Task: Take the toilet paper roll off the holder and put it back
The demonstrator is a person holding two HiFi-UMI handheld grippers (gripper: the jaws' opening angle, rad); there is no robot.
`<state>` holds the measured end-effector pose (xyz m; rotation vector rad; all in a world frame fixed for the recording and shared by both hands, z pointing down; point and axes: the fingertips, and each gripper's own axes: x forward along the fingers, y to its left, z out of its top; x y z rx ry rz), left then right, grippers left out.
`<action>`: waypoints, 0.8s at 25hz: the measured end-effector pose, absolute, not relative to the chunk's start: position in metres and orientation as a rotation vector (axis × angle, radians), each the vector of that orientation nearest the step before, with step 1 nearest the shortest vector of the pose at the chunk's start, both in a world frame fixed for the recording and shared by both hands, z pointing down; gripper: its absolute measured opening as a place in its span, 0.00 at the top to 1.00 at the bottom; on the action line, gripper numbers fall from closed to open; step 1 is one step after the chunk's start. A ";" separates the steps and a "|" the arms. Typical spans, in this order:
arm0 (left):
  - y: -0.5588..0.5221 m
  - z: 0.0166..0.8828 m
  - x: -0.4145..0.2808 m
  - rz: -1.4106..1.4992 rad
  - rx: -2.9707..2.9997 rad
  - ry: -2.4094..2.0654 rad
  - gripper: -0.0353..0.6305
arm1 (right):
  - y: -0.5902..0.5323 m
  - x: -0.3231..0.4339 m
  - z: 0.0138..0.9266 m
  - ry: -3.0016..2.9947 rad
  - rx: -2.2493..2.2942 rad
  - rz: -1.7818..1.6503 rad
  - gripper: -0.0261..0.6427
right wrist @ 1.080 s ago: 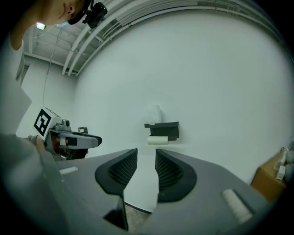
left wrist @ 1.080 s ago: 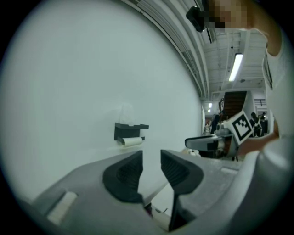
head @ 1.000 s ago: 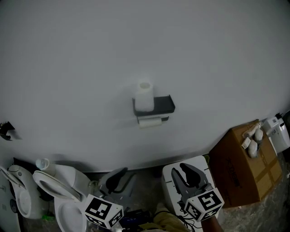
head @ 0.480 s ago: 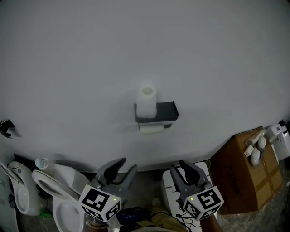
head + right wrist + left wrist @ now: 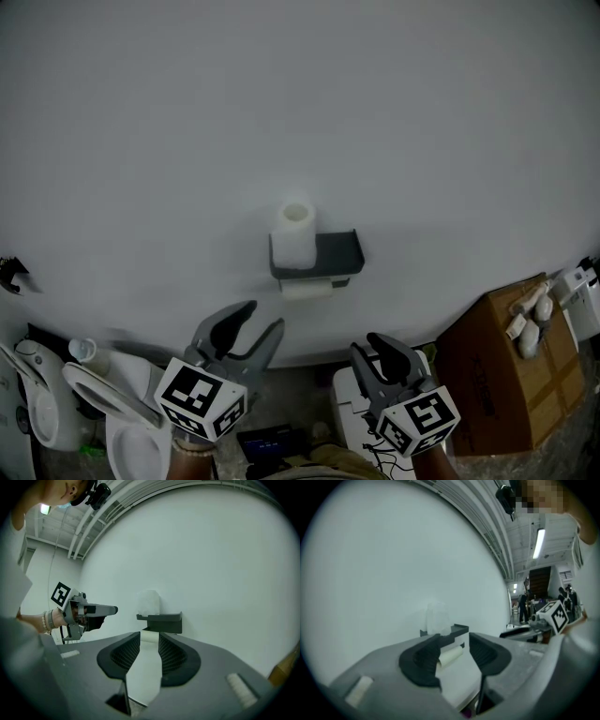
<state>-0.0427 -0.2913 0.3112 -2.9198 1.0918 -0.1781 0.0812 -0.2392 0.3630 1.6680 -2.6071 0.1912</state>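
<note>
We face the holder (image 5: 328, 255), a dark shelf fixed to the white wall (image 5: 281, 112). The toilet paper roll (image 5: 306, 290) hangs crosswise just under the holder's shelf. A second roll (image 5: 293, 234) stands upright on the shelf's left end, close against the wall. Both our grippers are below the holder and well apart from it, pointing toward it. The left gripper (image 5: 261, 319) is below and to the left of the holder. Its fingers (image 5: 419, 660) have just been opening and now stand released, with nothing between them; only the distant holder shows through the gap. The right gripper (image 5: 366, 344) is below and slightly right of the holder. Its fingers (image 5: 123, 656) are parted by a narrower gap and grasp nothing. Lower down, left of the holder, we see a toilet (image 5: 122, 412). Lower down on the holder's right is a cardboard box (image 5: 497, 366).
</note>
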 end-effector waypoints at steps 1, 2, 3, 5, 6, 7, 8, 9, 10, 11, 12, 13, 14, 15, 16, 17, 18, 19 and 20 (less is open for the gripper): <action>-0.296 0.309 -0.040 -0.181 -2.913 1.086 0.66 | -0.242 0.083 0.363 -2.608 1.668 0.192 0.80; -0.300 0.306 -0.037 -0.182 -2.909 1.082 0.66 | -0.244 0.084 0.363 -2.608 1.667 0.193 0.80; -0.304 0.305 -0.034 -0.182 -2.906 1.078 0.65 | -0.247 0.086 0.364 -2.609 1.667 0.194 0.80; -0.313 0.302 -0.029 -0.185 -2.899 1.075 0.64 | -0.252 0.089 0.365 -2.612 1.666 0.193 0.80; -0.317 0.300 -0.027 -0.187 -2.894 1.075 0.63 | -0.254 0.091 0.365 -2.614 1.667 0.191 0.80; -0.322 0.299 -0.025 -0.188 -2.889 1.076 0.63 | -0.256 0.092 0.365 -2.614 1.668 0.193 0.80; -0.327 0.297 -0.023 -0.189 -2.884 1.078 0.62 | -0.258 0.094 0.366 -2.613 1.668 0.196 0.80; -0.331 0.295 -0.022 -0.188 -2.880 1.080 0.62 | -0.259 0.096 0.366 -2.612 1.667 0.199 0.80; -0.336 0.293 -0.020 -0.187 -2.874 1.084 0.62 | -0.261 0.098 0.366 -2.611 1.666 0.200 0.80; -0.342 0.290 -0.019 -0.187 -2.868 1.090 0.61 | -0.263 0.100 0.367 -2.611 1.666 0.201 0.80; -0.347 0.288 -0.017 -0.187 -2.860 1.096 0.61 | -0.265 0.102 0.367 -2.611 1.666 0.203 0.80; -0.353 0.286 -0.015 -0.188 -2.852 1.102 0.60 | -0.267 0.104 0.367 -2.613 1.667 0.205 0.80; -0.358 0.285 -0.014 -0.189 -2.844 1.109 0.60 | -0.269 0.106 0.368 -2.614 1.669 0.207 0.80; -0.362 0.283 -0.013 -0.189 -2.838 1.117 0.59 | -0.271 0.108 0.368 -2.615 1.670 0.210 0.80; -0.367 0.282 -0.012 -0.187 -2.834 1.124 0.59 | -0.273 0.109 0.369 -2.613 1.669 0.212 0.80; -0.371 0.280 -0.011 -0.183 -2.832 1.131 0.58 | -0.275 0.111 0.369 -2.610 1.668 0.216 0.80; -0.375 0.279 -0.009 -0.180 -2.831 1.136 0.58 | -0.276 0.112 0.370 -2.607 1.667 0.221 0.80; -0.379 0.278 -0.008 -0.178 -2.831 1.140 0.58 | -0.278 0.113 0.370 -2.606 1.667 0.225 0.80; -0.383 0.277 -0.006 -0.175 -2.830 1.143 0.57 | -0.281 0.114 0.371 -2.606 1.666 0.228 0.80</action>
